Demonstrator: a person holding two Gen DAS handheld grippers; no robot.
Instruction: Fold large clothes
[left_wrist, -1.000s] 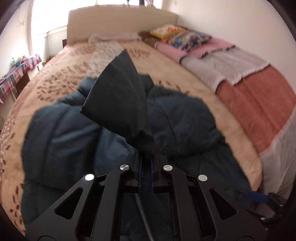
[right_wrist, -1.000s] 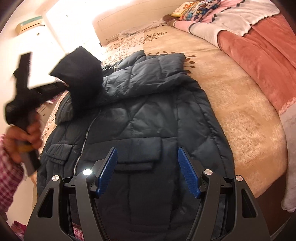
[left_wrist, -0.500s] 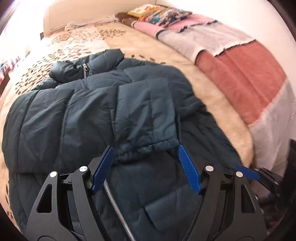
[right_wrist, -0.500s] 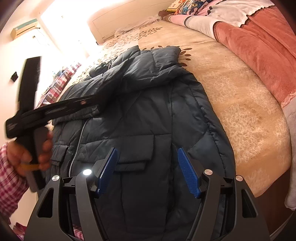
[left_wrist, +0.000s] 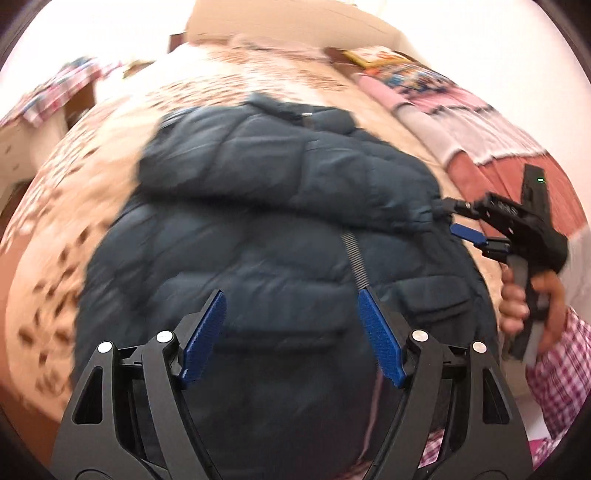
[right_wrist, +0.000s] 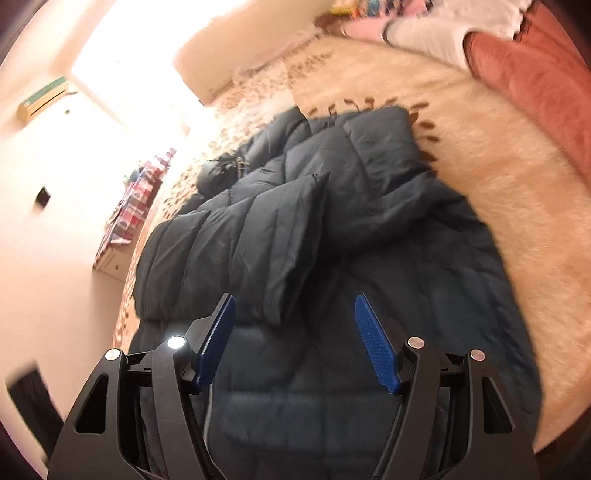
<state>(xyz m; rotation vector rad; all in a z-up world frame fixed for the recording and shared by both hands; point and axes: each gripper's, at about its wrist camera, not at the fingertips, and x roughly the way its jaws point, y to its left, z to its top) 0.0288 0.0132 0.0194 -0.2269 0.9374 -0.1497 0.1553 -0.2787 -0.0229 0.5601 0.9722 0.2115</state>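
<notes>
Hovering, with both the left gripper (left_wrist: 291, 336) and right gripper (right_wrist: 293, 339) spread wide and empty, over the dark navy quilted puffer jacket (right_wrist: 332, 258) lying on the beige leaf-patterned bedspread (right_wrist: 498, 184), and risking the folded-over sleeve (right_wrist: 255, 236) springing back open if left unpressed.

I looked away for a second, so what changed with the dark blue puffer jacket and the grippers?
The left gripper let go of the dark blue puffer jacket's sleeve; its jaws have just been opening, now empty. The sleeve now lies folded across the jacket. The right gripper stayed open; the jacket stayed on the bed.

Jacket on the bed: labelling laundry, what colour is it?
Dark navy blue jacket, quilted; clearest in the right wrist view.
</notes>
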